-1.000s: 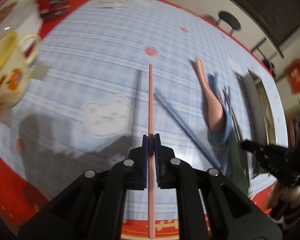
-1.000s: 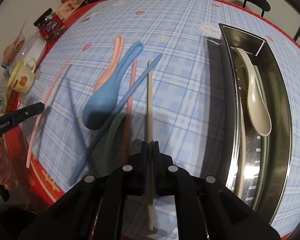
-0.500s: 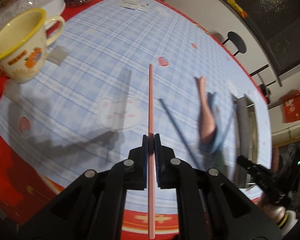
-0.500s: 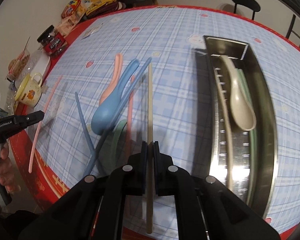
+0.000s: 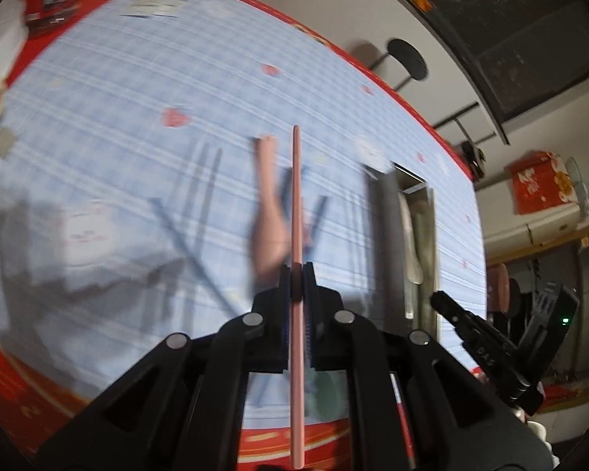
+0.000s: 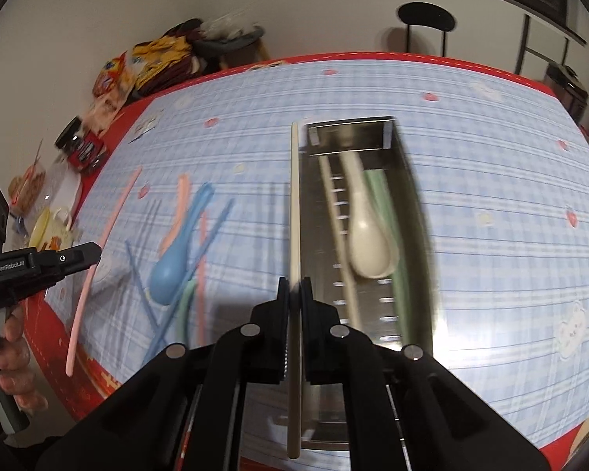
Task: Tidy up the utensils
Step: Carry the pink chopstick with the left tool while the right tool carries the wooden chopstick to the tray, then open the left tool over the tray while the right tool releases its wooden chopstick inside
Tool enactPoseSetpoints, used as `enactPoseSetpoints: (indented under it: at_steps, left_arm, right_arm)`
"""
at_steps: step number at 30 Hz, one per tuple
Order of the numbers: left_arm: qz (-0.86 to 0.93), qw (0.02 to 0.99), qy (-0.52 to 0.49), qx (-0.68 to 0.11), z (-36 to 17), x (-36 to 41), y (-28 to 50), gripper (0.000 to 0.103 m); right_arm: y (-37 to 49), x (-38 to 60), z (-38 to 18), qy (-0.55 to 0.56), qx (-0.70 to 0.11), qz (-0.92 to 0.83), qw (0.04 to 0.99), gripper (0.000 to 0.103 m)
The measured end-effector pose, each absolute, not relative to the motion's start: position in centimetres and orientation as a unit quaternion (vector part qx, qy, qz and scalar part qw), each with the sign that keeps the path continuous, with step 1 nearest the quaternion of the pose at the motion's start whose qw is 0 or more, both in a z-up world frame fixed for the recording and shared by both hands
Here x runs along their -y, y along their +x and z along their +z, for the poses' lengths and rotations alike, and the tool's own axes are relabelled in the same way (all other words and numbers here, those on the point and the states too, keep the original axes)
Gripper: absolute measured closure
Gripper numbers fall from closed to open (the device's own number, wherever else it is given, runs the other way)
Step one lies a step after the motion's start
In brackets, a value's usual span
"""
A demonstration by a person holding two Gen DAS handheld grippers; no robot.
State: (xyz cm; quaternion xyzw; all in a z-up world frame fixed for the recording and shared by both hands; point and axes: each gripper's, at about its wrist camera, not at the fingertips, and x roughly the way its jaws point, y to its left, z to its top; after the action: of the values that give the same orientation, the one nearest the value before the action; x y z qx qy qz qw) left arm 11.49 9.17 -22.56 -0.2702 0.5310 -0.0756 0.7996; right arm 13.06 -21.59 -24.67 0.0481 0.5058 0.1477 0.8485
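Utensils are part sorted: some lie in the steel tray, several are loose on the worktop, two are in transit.

Left wrist view: left hand-held gripper (image 5: 296, 274) is pinched on a pink chopstick (image 5: 296, 204), held lengthwise along the fingers and clear of the worktop (image 5: 98, 98). Beneath it, blurred, lie a pink spoon (image 5: 269, 212) and dark blue chopsticks (image 5: 184, 235). The steel tray (image 5: 432, 243) sits well to the right, with the right hand-held gripper (image 5: 443, 302) near its close end.

Right wrist view: right hand-held gripper (image 6: 292, 286) is pinched on a beige chopstick (image 6: 294, 196), which lines up along the tray's (image 6: 412, 196) left wall. The tray holds a beige spoon (image 6: 369, 243), a beige chopstick and green pieces. A blue spoon (image 6: 172, 267) and loose sticks lie left of it.

Assessment: step in hand is carriage to the tray. Next move calls for lowering the beige chopstick beside its mate before release; the pink one has farther to travel.
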Motion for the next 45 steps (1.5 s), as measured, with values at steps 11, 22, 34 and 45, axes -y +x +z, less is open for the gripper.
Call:
enactPoseSetpoints:
  at_steps: [11, 22, 34, 45]
  left_arm:
    - [-0.118, 0.763, -0.298, -0.561, -23.5, 1.4, 17.0, 0.093]
    - [-0.100, 0.736, -0.325, -0.585, -25.7, 5.9, 19.6, 0.093]
    - [-0.107, 0.729, -0.320, -0.596, -26.8, 6.8, 21.3, 0.074]
    - [-0.116, 0.791, -0.270, -0.536, -21.6, 2.1, 21.8, 0.009]
  right_arm:
    - [15.0, 26.5, -26.1, 0.042, -0.524, 0.113, 0.843, 0.097]
    - [16.0, 27.2, -27.4, 0.044, -0.539, 0.124, 0.832, 0.097]
    - [16.3, 27.3, -27.4, 0.057, -0.539, 0.131, 0.830, 0.095]
    - [15.4, 26.4, -24.8, 0.040, -0.516, 0.104, 0.850, 0.011]
